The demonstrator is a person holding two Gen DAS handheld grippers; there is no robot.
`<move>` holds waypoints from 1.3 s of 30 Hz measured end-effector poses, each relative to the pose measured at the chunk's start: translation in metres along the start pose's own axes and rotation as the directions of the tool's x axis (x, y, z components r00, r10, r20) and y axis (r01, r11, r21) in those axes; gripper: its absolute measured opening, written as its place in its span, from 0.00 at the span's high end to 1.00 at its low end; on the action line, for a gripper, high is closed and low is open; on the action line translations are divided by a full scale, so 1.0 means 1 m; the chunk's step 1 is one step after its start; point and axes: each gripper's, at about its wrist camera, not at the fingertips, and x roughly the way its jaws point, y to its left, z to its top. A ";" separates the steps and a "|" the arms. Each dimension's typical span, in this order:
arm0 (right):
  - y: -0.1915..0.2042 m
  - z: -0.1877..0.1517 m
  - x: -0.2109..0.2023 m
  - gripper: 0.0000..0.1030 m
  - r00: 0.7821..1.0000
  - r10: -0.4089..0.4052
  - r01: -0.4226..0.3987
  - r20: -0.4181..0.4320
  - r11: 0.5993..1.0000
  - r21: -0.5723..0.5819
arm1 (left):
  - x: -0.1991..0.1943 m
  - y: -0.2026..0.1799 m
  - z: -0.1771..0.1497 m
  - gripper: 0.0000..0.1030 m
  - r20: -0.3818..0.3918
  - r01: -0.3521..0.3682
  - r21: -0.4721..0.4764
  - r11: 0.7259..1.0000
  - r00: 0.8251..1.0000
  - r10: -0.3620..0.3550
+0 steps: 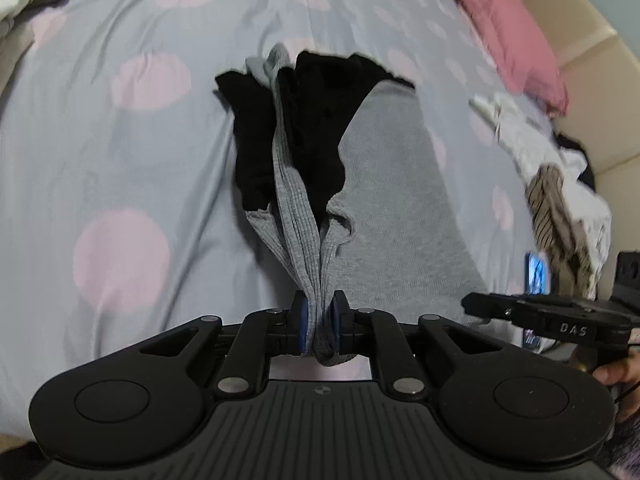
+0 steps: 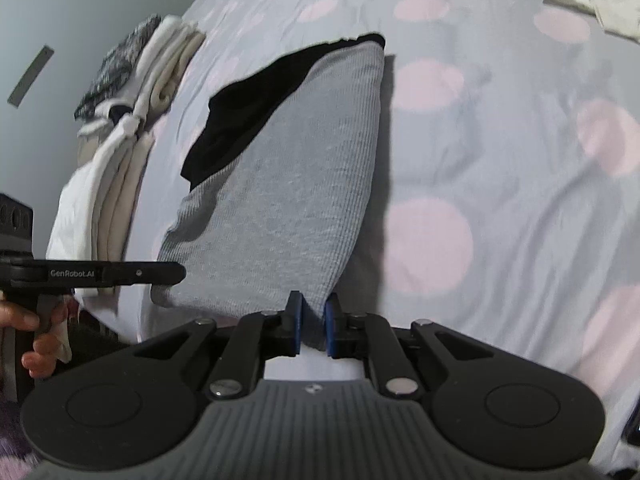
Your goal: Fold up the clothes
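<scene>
Left gripper [image 1: 320, 322] pinches a bunched ribbed edge of the grey-and-black knit garment [image 1: 384, 184], gathered into vertical pleats; the rest drapes over the grey bedsheet with pink dots [image 1: 132, 152]. Right gripper [image 2: 312, 330] clamps the garment's lower corner between blue pads [image 2: 298, 326]; folded cream clothes stack [image 2: 120, 184] lies at the left.

The heap of unfolded clothes [image 1: 560, 200] is motion-blurred and cut off at the right edge, individual garments past telling.
</scene>
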 end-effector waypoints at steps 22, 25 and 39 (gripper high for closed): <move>-0.001 0.004 -0.004 0.58 0.988 -0.152 0.154 0.031 0.982 -0.112 | -0.018 0.003 0.018 0.54 0.047 -0.149 0.062 0.987 0.988 0.146; 0.000 0.016 -0.008 0.51 0.990 -0.125 0.131 0.065 0.986 -0.104 | -0.018 0.002 0.030 0.49 0.100 -0.141 0.034 0.989 0.986 0.136; 0.016 0.079 0.017 0.35 0.976 -0.154 0.167 0.155 0.983 -0.071 | 0.003 -0.015 0.077 0.44 0.296 -0.104 0.001 0.995 0.950 0.099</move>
